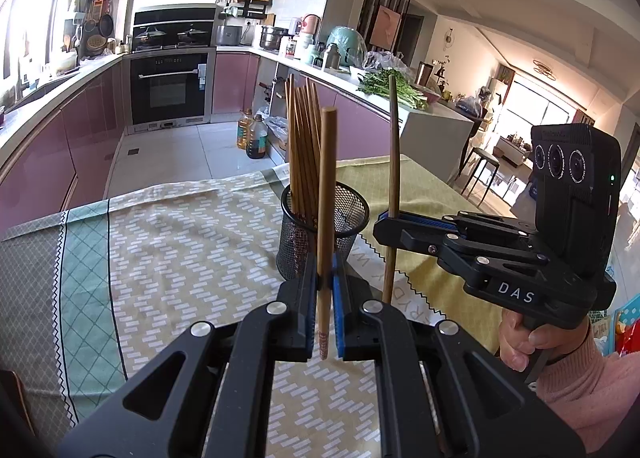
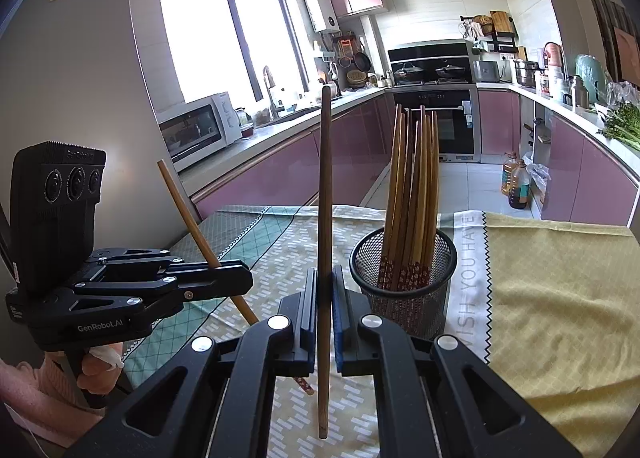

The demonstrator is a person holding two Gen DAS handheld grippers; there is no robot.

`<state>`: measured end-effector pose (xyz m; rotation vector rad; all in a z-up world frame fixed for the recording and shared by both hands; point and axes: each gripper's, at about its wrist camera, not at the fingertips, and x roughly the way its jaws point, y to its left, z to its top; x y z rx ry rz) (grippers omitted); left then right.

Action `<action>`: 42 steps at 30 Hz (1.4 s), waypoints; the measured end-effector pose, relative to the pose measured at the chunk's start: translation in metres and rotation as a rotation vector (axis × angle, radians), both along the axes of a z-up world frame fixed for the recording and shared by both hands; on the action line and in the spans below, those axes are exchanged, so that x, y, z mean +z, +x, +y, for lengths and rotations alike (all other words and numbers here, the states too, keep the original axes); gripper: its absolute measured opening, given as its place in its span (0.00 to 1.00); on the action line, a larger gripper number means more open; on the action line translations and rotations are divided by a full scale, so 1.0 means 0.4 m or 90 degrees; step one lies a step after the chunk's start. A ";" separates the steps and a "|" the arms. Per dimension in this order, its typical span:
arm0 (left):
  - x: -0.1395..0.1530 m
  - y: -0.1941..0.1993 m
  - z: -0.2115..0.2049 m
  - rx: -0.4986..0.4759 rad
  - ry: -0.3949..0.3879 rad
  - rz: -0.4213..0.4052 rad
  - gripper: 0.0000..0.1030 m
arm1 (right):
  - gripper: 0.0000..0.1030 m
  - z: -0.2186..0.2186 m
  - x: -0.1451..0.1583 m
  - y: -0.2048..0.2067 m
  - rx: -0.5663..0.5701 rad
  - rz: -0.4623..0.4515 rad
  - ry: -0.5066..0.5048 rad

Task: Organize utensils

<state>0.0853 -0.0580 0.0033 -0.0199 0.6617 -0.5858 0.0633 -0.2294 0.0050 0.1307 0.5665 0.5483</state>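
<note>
A black mesh holder (image 1: 296,242) (image 2: 424,310) stands on the cloth-covered table with several brown chopsticks (image 1: 302,138) (image 2: 416,178) upright in it. My left gripper (image 1: 325,282) (image 2: 236,278) is shut on a light brown chopstick (image 1: 327,178) (image 2: 180,198), just in front of the holder; from the right wrist view it leans. My right gripper (image 2: 325,286) (image 1: 386,224) is shut on a darker, thinner chopstick (image 2: 325,178) (image 1: 394,138), held nearly upright beside the holder. Both chopsticks hang above the cloth.
A patterned green and yellow tablecloth (image 1: 180,242) (image 2: 560,278) covers the table. A hand in a pink sleeve (image 1: 560,358) grips the right tool. Beyond the far table edge lie the kitchen floor, oil bottles (image 1: 252,136), pink cabinets and a stool (image 1: 482,162).
</note>
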 end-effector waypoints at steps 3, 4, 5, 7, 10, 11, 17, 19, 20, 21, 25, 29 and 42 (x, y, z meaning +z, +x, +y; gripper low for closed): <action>0.007 0.000 0.002 0.001 -0.002 -0.004 0.07 | 0.06 0.002 0.006 0.002 -0.002 -0.004 0.000; 0.008 -0.001 0.003 0.001 -0.002 -0.005 0.07 | 0.06 0.001 0.008 0.003 -0.002 -0.005 0.001; 0.009 -0.001 0.003 0.001 -0.002 -0.006 0.07 | 0.06 0.001 0.009 0.002 -0.002 -0.006 0.001; 0.010 -0.001 0.003 0.002 -0.002 -0.008 0.07 | 0.06 0.002 0.012 0.002 -0.002 -0.009 0.001; 0.013 -0.003 0.005 0.003 -0.002 -0.011 0.07 | 0.06 0.002 0.014 0.005 -0.003 -0.011 0.000; 0.015 -0.004 0.005 0.003 -0.002 -0.011 0.07 | 0.06 0.002 0.014 0.003 -0.003 -0.011 0.000; 0.022 -0.008 0.008 0.005 -0.003 -0.016 0.07 | 0.06 0.000 0.016 0.004 -0.006 -0.015 0.000; 0.023 -0.008 0.008 0.004 -0.003 -0.017 0.07 | 0.06 0.000 0.019 0.005 -0.007 -0.016 0.001; 0.025 -0.007 0.008 0.004 -0.003 -0.018 0.07 | 0.06 -0.001 0.019 0.005 -0.007 -0.017 0.000; 0.027 -0.008 0.008 0.005 -0.003 -0.019 0.07 | 0.06 -0.001 0.022 0.005 -0.007 -0.017 0.001; 0.035 -0.007 0.006 0.004 -0.003 -0.023 0.07 | 0.06 -0.001 0.027 0.010 -0.010 -0.019 0.002; 0.039 -0.003 0.000 0.003 -0.002 -0.026 0.07 | 0.06 0.002 0.031 0.014 -0.013 -0.022 0.002; 0.055 0.006 -0.010 0.000 0.001 -0.033 0.07 | 0.06 -0.002 0.034 0.024 -0.015 -0.024 0.004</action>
